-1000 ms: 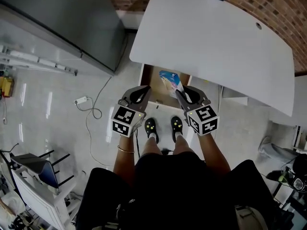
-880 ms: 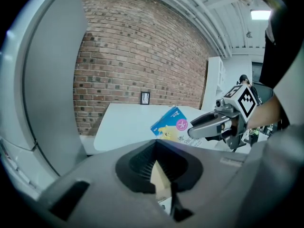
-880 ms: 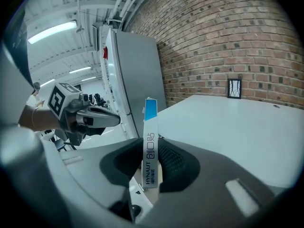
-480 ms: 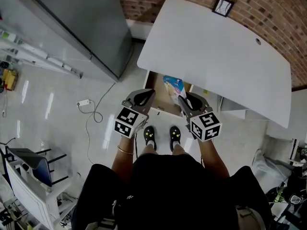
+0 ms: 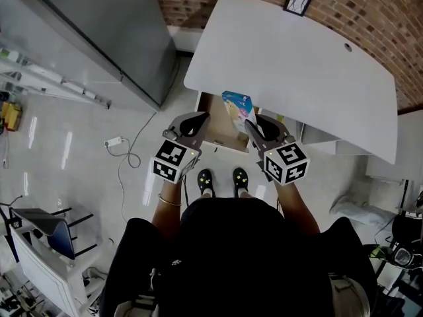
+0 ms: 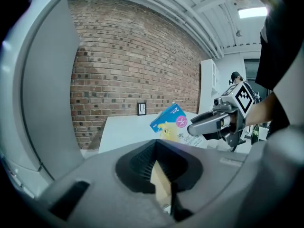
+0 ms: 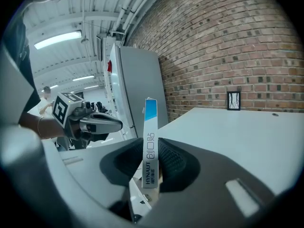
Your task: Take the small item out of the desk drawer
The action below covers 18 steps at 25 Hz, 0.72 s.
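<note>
1. My left gripper (image 6: 159, 167) has its jaws closed together with nothing between them. It hangs just beside the right one, over the drawer front.
2. My right gripper (image 7: 151, 161) has its jaws part open and clamped on the thin sides of a flat blue-and-white box (image 7: 150, 127), which stands upright.
3. The box is clear of the open drawer (image 5: 211, 114), held above it at the front edge of the surface (image 5: 291, 58).
4. Risk: the jaws take only the lower part of the box. I judge a quick swing could pivot it or slide it out, back into the drawer or onto the floor (image 5: 79, 144).
5. Risk: the box top sits close to the surface edge, so a careless forward move could knock it loose.
6. The surface is white and bare.
7. Room: a cable (image 5: 129, 152) on the floor, a grey cabinet (image 5: 92, 32), and a brick wall (image 5: 377, 18) with a small frame (image 5: 297, 2).
</note>
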{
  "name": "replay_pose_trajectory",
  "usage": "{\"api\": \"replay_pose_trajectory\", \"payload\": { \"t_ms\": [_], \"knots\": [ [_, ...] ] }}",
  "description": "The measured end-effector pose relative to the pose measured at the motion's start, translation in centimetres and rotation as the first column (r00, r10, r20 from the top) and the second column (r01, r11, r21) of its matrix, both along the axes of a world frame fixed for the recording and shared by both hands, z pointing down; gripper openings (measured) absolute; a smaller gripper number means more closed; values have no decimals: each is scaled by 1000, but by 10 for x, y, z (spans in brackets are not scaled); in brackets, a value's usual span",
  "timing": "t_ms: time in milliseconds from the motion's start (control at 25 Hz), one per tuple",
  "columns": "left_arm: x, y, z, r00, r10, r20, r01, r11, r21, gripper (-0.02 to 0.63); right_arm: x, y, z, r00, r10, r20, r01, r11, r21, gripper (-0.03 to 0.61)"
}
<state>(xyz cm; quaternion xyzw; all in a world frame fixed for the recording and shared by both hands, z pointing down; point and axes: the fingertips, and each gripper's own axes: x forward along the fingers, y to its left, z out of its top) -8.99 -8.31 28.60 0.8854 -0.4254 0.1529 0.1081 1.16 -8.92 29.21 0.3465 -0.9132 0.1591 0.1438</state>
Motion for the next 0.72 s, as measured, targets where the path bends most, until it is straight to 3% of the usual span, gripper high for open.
{"api": "replay_pose_trajectory", "payload": {
  "t_ms": [720],
  "knots": [
    [-1, 3, -11, 1000, -21, -1, 21, 1000, 24, 0, 3, 0, -20, 999, -17, 43, 16, 999, 28, 106]
  ]
}}
